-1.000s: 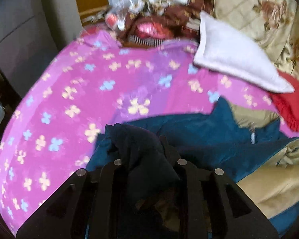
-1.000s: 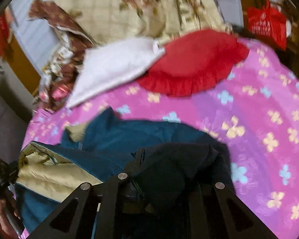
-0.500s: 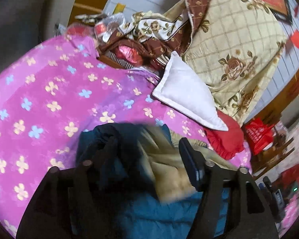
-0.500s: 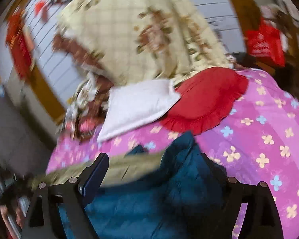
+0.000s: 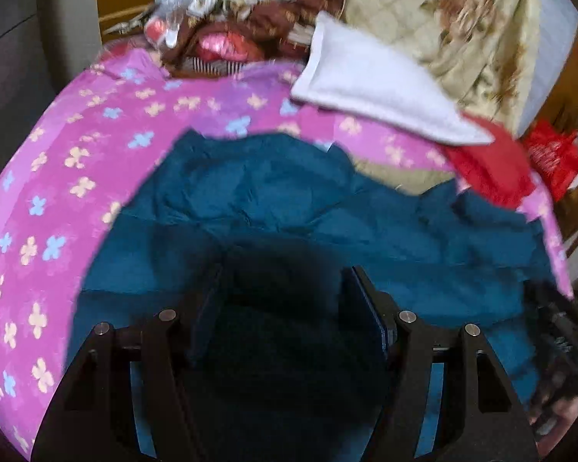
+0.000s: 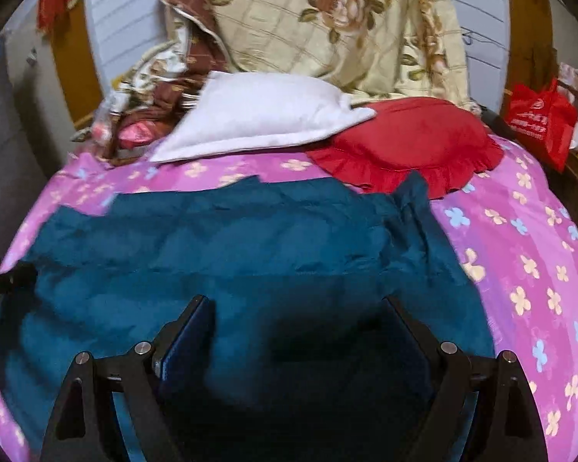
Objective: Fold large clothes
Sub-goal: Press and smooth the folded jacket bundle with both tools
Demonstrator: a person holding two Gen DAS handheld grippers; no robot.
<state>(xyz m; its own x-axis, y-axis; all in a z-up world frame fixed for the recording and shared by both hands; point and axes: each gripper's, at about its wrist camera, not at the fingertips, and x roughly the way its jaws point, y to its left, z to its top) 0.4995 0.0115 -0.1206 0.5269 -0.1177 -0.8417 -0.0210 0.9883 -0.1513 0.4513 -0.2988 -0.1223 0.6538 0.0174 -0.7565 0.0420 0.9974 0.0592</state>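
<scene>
A large teal jacket (image 5: 289,192) lies spread on the pink flowered bedspread (image 5: 57,177), with a strip of its beige lining (image 5: 397,177) showing at the far edge. My left gripper (image 5: 283,273) hovers over the jacket's near part with its jaws apart. The cloth between them is dark with shadow, and the pads do not press on it. In the right wrist view the same jacket (image 6: 231,238) lies flat and wide. My right gripper (image 6: 296,302) stands wide open above its near edge, holding nothing.
A white pillow (image 6: 262,111) and a red frilled cushion (image 6: 408,142) lie just beyond the jacket. A cream rose-print quilt (image 6: 327,19) and a heap of brown patterned cloth (image 5: 273,11) are piled at the head. A red bag (image 6: 539,119) stands off the bed's right side.
Both grippers were shut on dark bunched jacket cloth a second ago. They have opened and let it go, and the jacket now lies flatter, with far less lining showing.
</scene>
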